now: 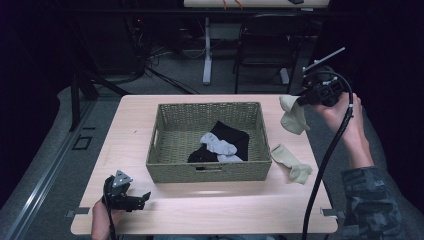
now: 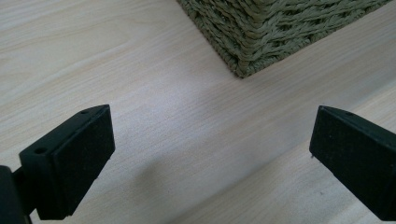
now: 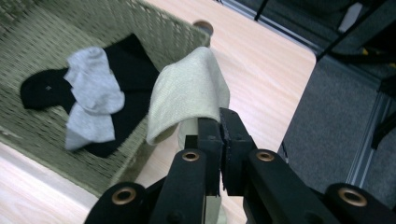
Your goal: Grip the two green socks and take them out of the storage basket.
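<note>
Two claws at work over a pale wood worktop (image 1: 200,210). Right claw (image 1: 303,99) raised at about two o'clock of the high view, off the right end of the woven basket (image 1: 210,172), jaws pressed together on a cream sock (image 1: 294,116). Sock dangling from the pinch, clear of the worktop, just beside the basket's far right corner. From the right gripper view, same right claw (image 3: 220,135) clamped on the cream sock (image 3: 187,91), cloth draped up and over the closed tips, with the basket (image 3: 182,32) at ten o'clock below it.

Second cream sock (image 1: 291,162) flat on the worktop at four o'clock of the basket, just beside its right wall, well apart from the held one.

Inside the basket, a black garment (image 1: 231,137) with a grey sock (image 1: 218,146) lying across it, both toward the right half. Seen closer in the right gripper view: grey sock (image 3: 91,93) on top of the black garment (image 3: 135,70).

Left claw (image 1: 146,196) low at seven o'clock of the high view, near the worktop's front edge, just off the basket's front left corner. Jaws wide apart, nothing between them; bare worktop (image 2: 187,130) in the gap and the basket corner (image 2: 252,56) at one o'clock in the left gripper view.
</note>
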`<state>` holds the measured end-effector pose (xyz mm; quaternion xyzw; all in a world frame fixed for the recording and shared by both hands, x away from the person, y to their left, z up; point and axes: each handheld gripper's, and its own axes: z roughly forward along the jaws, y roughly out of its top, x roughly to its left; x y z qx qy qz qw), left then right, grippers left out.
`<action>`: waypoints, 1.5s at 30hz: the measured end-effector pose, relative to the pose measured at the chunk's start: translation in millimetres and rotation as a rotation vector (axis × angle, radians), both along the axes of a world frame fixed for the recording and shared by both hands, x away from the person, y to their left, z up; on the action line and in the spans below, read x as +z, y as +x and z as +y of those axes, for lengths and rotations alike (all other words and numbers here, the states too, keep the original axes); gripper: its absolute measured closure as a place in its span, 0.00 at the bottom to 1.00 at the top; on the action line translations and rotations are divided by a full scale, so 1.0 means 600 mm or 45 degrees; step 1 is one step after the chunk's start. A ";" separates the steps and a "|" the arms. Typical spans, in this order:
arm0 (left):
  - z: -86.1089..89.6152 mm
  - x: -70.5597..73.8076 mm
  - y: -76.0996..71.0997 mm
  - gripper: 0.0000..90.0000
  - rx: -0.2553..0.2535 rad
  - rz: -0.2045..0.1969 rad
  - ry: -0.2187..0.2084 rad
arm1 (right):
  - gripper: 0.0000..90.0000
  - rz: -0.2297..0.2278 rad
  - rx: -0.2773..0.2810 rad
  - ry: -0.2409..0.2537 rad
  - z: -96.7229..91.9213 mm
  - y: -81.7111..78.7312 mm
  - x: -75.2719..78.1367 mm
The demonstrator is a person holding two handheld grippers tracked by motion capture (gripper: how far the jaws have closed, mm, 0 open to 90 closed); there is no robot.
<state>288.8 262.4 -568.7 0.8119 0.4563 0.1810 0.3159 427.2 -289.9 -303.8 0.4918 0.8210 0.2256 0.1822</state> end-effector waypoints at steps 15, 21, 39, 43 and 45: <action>-0.001 0.000 -0.001 0.00 0.001 0.000 -0.007 | 0.99 0.162 -0.053 0.020 -0.033 0.015 -0.117; -0.001 0.000 -0.001 0.00 0.001 0.000 -0.006 | 0.99 0.212 -0.065 0.039 -0.039 0.021 -0.154; 0.001 -0.001 -0.001 0.00 -0.003 -0.005 -0.006 | 0.98 0.354 -0.107 0.033 -0.027 0.042 -0.292; 0.001 -0.001 -0.001 0.00 -0.004 -0.005 -0.006 | 0.98 0.388 -0.123 0.033 -0.028 0.046 -0.325; 0.001 0.000 -0.001 0.00 -0.007 -0.002 -0.002 | 0.98 0.405 -0.126 0.039 -0.031 0.048 -0.339</action>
